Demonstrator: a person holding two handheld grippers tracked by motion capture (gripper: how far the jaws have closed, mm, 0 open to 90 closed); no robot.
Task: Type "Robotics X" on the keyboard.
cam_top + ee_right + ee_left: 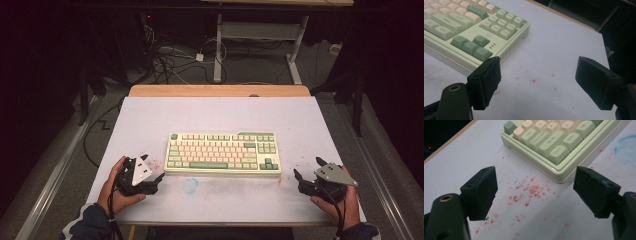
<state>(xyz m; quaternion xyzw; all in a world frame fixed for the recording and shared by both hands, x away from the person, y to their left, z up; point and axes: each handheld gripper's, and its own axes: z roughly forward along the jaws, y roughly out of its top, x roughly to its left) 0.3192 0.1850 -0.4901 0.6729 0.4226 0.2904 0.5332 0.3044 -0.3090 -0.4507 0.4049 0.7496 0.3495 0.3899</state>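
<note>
Keyboard (223, 153) sits mid-bench, square to me, so I can take it from both ends. My left tool (159, 179) waits off its near-left corner and my right tool (296, 178) off its near-right corner, each with jaws spread wide and holding nothing, resting low over the bench (150, 115).
</note>
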